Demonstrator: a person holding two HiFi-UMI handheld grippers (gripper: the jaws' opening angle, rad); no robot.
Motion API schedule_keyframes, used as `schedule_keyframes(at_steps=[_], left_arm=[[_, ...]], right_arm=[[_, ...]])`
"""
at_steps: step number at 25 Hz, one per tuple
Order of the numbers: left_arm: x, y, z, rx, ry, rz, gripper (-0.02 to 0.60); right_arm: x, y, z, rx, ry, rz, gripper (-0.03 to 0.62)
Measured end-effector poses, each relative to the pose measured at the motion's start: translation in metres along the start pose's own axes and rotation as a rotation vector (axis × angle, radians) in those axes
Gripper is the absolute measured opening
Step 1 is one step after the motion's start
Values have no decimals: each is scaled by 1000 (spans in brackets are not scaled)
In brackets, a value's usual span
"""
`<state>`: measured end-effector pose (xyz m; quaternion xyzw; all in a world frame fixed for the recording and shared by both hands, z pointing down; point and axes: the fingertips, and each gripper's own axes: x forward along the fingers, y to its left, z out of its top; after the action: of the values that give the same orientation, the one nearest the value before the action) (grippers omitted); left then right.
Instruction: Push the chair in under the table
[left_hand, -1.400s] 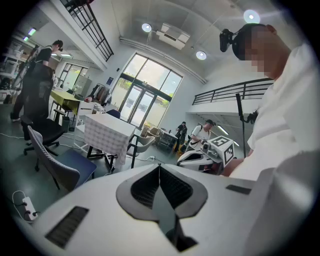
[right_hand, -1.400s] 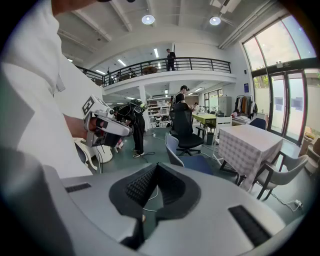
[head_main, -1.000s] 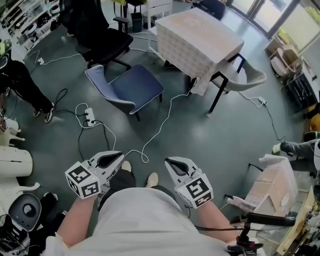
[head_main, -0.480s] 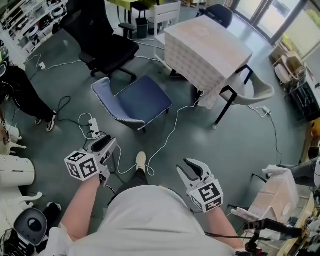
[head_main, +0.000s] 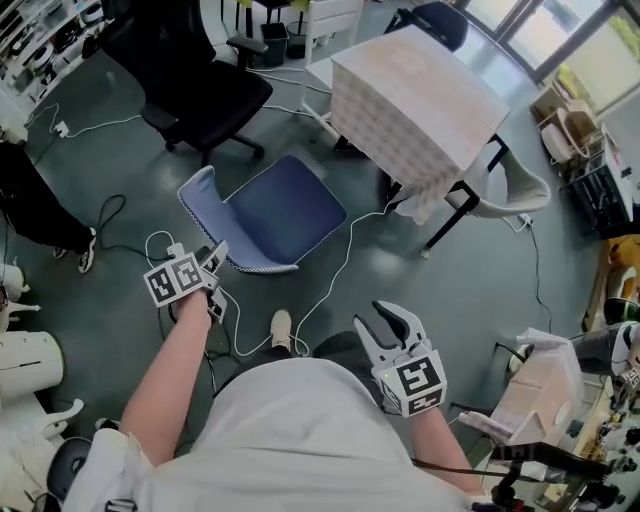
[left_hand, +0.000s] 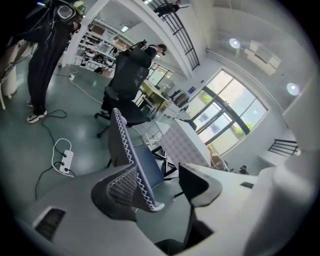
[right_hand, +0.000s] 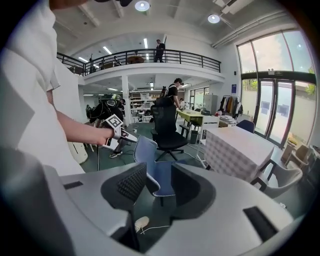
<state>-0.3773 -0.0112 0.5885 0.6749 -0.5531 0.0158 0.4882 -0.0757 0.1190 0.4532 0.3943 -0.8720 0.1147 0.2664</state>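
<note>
- Left gripper (head_main: 216, 254) is reaching out towards the blue chair (head_main: 287, 208), its jaws opening with nothing clamped in them.
- In the left gripper view, the backrest's stitched edge (left_hand: 131, 150) runs up between the jaws of the left gripper (left_hand: 165, 189); I cannot tell whether a pad touches it.
- Right gripper (head_main: 384, 324) hangs close by my body, well short of the chair. Its jaws are opening too and they are empty, with only floor and the chair's seat (right_hand: 161, 174) beyond them.
- The chair stands out on the green floor, near the corner of the cloth-covered table (head_main: 412, 92) and not under it. Its backrest is on my side.
- A white cable (head_main: 335, 270) trails across the floor between chair and table.
- A black office chair (head_main: 205, 92) stands beyond the blue one.
</note>
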Motion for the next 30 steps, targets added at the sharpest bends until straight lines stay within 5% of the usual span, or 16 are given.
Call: schedule_keyframes(at_steps=[7,13,20,30], left_arm=[[63,58,-4,-164,64,126,286],[95,74,-18,-178,146,209,284],[96,80,-16,-223,132,352,104],[117,62,-11,-277,95,389,72]], right_arm=[[28,-25,1,14,52,12,150],[51,-70,7,28,49,39,149],[72,-139,17,62,48,84,149],[96,-229,24,79,45,142,149]])
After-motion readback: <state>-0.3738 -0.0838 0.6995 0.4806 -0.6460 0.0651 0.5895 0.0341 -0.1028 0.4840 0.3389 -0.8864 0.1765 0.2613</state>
